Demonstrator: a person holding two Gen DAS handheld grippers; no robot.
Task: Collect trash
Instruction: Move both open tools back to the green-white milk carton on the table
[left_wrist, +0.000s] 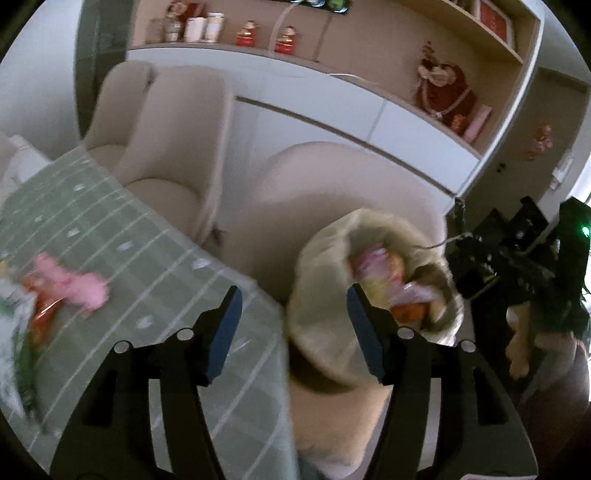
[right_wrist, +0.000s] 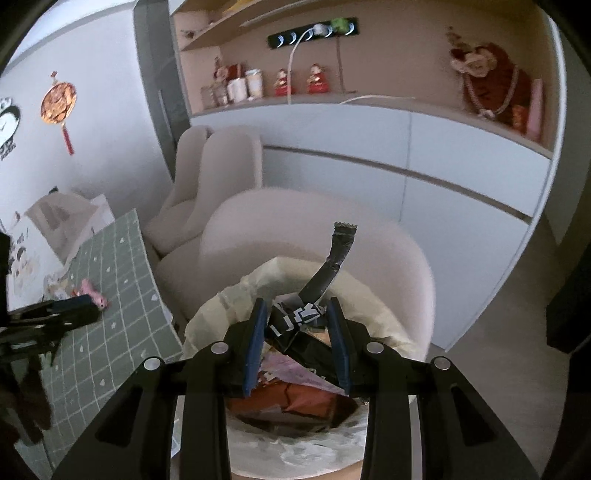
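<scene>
A bin lined with a pale bag (right_wrist: 221, 314) sits beside the table, holding several wrappers (right_wrist: 295, 398); it also shows in the left wrist view (left_wrist: 325, 295). My right gripper (right_wrist: 297, 325) is above the bin, its jaws partly closed around a black and white wrapper (right_wrist: 325, 273) that sticks up between them. My left gripper (left_wrist: 291, 325) is open and empty over the table edge, left of the bin. Pink trash (left_wrist: 74, 282) and an orange wrapper (left_wrist: 42, 314) lie on the green checked tablecloth (left_wrist: 155, 258), left of the left gripper.
Two beige chairs (right_wrist: 295, 229) stand behind the bin and table. White cabinets (right_wrist: 443, 166) with a shelf of figurines line the wall. The left gripper shows at the left edge of the right wrist view (right_wrist: 55, 314).
</scene>
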